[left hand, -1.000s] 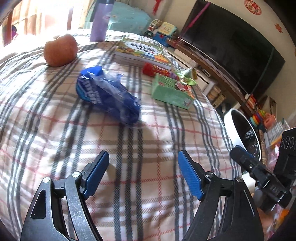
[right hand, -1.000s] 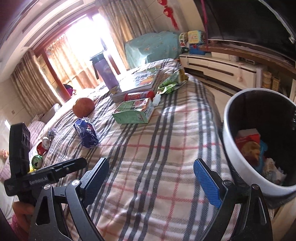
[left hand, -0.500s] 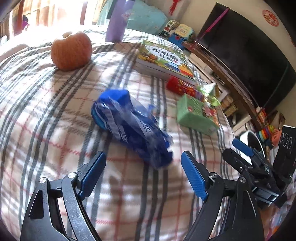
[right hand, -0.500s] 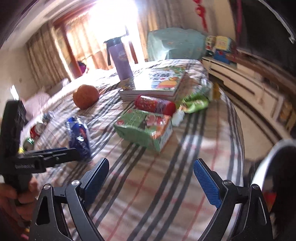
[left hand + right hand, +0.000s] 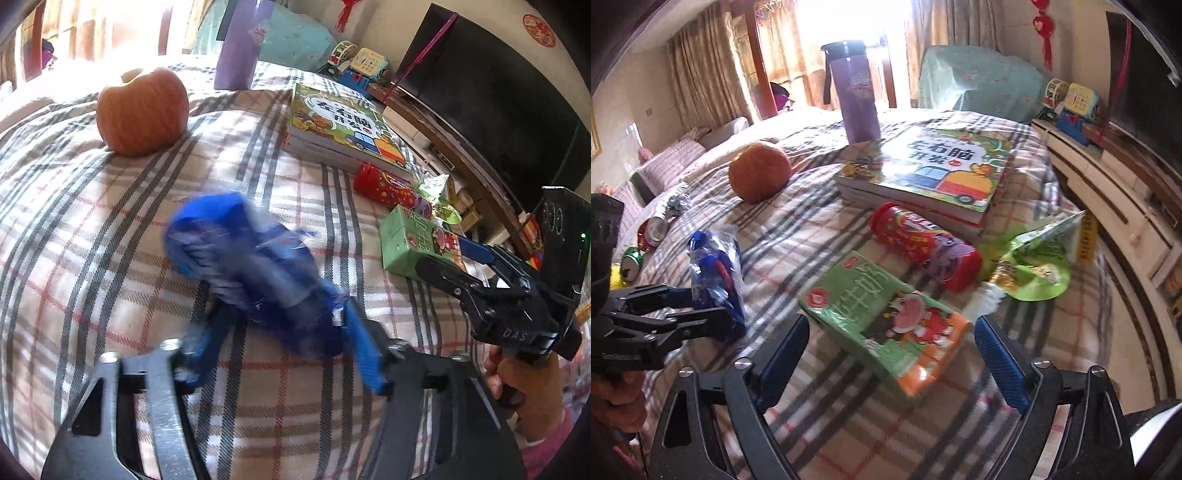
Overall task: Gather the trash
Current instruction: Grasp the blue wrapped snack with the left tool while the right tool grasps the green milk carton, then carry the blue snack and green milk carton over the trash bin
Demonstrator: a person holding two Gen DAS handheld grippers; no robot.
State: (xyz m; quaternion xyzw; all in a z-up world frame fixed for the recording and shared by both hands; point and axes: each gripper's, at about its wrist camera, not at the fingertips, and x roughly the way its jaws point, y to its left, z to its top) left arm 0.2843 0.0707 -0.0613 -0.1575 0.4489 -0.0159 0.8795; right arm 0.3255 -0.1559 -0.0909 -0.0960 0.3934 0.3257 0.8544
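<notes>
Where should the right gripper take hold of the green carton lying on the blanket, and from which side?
Grip the green carton across its narrow width, near the middle of its long flat body. It lies flat, one end pointing toward the right gripper, whose open jaws already straddle it, so probably come straight forward from that near end.

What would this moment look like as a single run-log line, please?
left claw: closing around blue wrapper | right claw: open, straddling green carton | plaid bedspread: both items resting on it

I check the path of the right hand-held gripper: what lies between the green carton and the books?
In the right wrist view, a red snack can lies on its side between the green carton and the books.
</notes>
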